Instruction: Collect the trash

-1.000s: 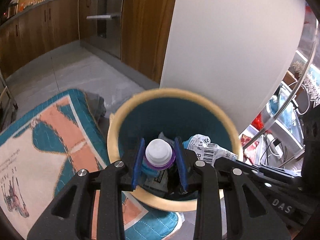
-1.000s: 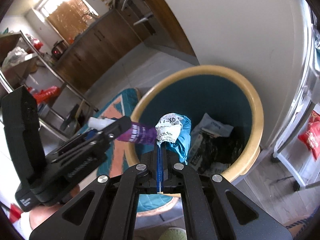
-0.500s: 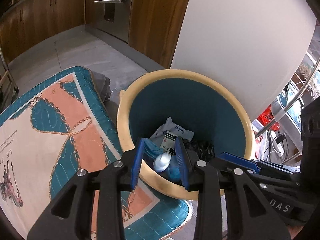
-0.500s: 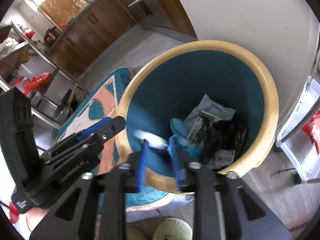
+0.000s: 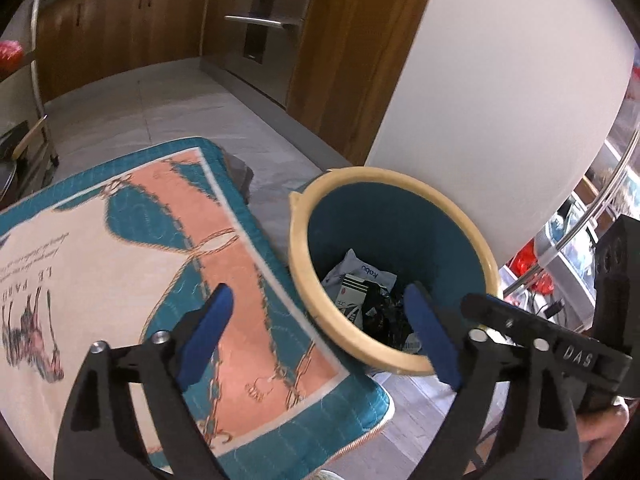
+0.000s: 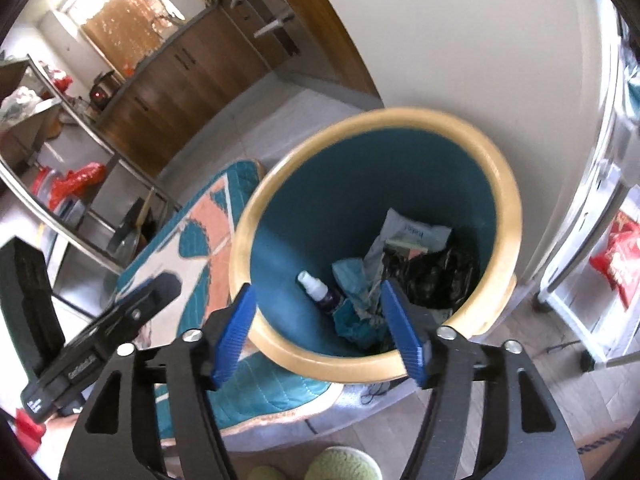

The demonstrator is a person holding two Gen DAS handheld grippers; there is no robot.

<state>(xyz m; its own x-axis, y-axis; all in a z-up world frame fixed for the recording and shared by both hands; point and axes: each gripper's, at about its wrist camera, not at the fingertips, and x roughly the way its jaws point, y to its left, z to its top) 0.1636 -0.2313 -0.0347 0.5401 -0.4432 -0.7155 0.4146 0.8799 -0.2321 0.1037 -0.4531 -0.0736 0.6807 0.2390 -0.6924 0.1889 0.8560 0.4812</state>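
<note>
A teal bin with a cream rim point(image 5: 308, 292) point(image 6: 508, 200) stands on the floor by a white wall. Inside lie a small purple spray bottle with a white cap point(image 6: 320, 288), a crumpled teal and white wrapper point(image 6: 356, 292), a pale packet point(image 6: 416, 232) point(image 5: 360, 272) and black plastic point(image 6: 440, 272). My right gripper point(image 6: 316, 324) hovers over the bin's near rim, its jaws opening and nothing between them. My left gripper point(image 5: 320, 328) hangs left of the bin over the mat, jaws opening wide, nothing between them. Each gripper shows in the other's view.
A teal, pink and cream quilted mat point(image 5: 132, 264) lies on the tiled floor left of the bin. Wooden kitchen cabinets point(image 5: 120, 36) line the back. A metal rack with red bags point(image 6: 72, 176) is at left, a white trolley point(image 6: 600, 280) at right. Green slippers point(image 6: 344, 464) show below.
Both grippers opened: the spray bottle left the left gripper and the crumpled wrapper left the right, and both now lie in the bin. The left gripper moved left, toward the mat.
</note>
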